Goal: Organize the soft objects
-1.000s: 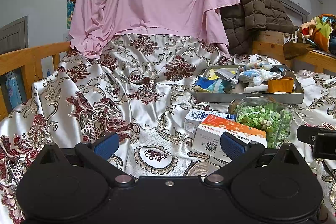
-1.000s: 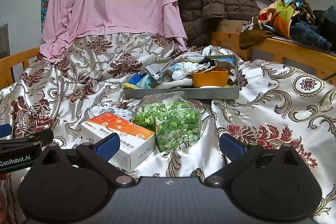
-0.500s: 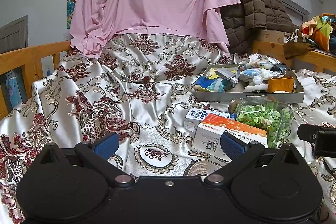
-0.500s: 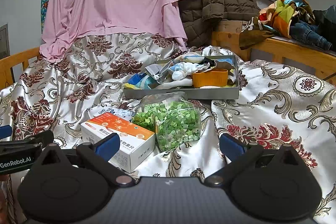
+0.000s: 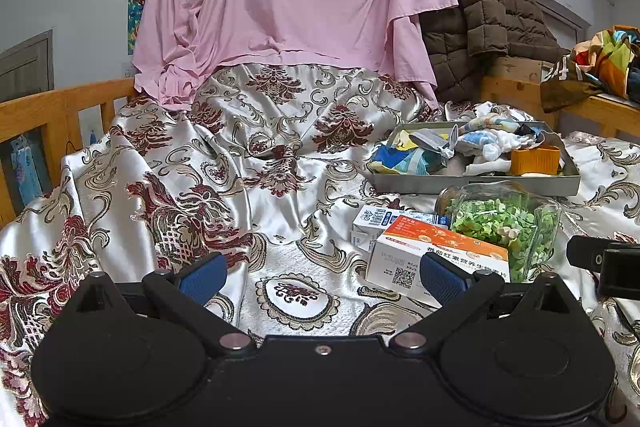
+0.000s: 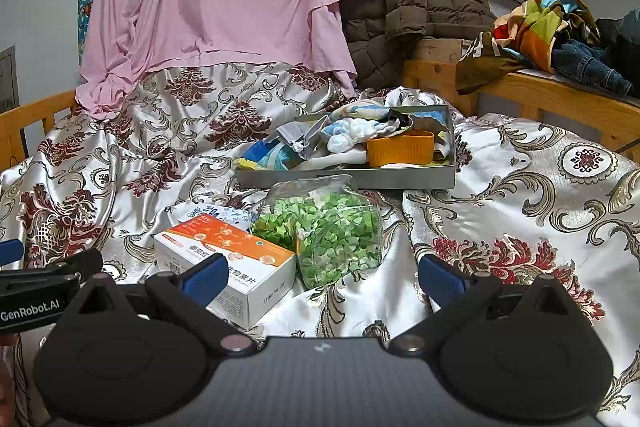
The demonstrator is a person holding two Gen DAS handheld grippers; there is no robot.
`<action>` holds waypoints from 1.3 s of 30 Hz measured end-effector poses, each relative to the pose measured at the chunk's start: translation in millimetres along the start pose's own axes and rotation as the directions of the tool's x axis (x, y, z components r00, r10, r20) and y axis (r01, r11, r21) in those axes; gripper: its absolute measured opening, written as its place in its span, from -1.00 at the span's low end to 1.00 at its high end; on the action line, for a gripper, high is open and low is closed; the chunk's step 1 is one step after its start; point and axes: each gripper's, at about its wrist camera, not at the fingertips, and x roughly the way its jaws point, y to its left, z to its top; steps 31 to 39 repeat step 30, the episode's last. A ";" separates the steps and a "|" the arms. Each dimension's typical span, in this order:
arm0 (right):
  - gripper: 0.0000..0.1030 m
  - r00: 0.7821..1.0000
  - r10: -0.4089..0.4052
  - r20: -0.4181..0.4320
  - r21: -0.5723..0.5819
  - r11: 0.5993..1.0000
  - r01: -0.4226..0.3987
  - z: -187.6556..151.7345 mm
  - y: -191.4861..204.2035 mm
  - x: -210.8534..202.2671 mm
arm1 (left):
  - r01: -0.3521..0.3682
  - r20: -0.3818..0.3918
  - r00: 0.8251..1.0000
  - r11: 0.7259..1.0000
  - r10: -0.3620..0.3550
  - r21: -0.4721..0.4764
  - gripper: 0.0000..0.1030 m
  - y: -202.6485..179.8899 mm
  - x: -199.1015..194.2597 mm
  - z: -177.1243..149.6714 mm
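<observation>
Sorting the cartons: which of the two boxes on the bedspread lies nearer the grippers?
The orange-topped white cardboard box; the blue-printed white carton lies behind it, partly hidden.

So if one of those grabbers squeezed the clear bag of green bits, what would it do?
The clear plastic bag of green pieces would probably crumple and sag, since its film is already creased. It looks light, as the loose filling seems airy. On the shiny patterned satin cover it may well slide when pushed.

Blue-and-white carton (image 6: 218, 213) half hidden behind box (image 6: 228, 259)
</observation>
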 end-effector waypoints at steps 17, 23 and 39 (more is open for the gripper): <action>0.99 1.000 0.000 -0.001 0.000 1.000 0.000 0.0 0.1 0.1 | 0.032 -0.003 0.999 0.998 -0.032 0.046 0.98 -3.6 -1.3 -5.2; 0.99 1.000 -0.001 -0.001 0.000 1.000 0.001 0.0 0.0 0.1 | 0.031 -0.002 1.000 0.998 -0.031 0.048 0.98 -3.8 -1.2 -5.1; 0.99 1.000 0.000 -0.001 0.000 1.000 0.000 0.3 -0.3 0.0 | 0.032 0.002 0.999 0.997 -0.033 0.064 0.98 -5.5 -1.7 -4.0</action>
